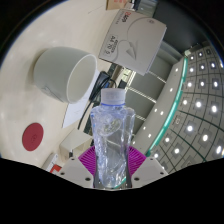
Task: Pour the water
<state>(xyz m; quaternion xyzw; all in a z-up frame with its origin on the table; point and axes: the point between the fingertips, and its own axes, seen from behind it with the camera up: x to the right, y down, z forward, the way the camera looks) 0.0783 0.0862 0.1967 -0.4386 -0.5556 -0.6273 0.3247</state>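
Clear thin plastic bottle (113, 140) clamped between fingers (112, 172) at lower body; light, crushable, slippery; white cup (66, 73) far left.

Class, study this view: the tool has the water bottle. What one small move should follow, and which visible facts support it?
Probably carry the bottle a little toward the white cup and start tipping its neck over the rim. The tool appears shut on the bottle, pads against its sides; the cup lies just beyond, its mouth facing the tool. I cannot tell whether the bottle's cap is on.
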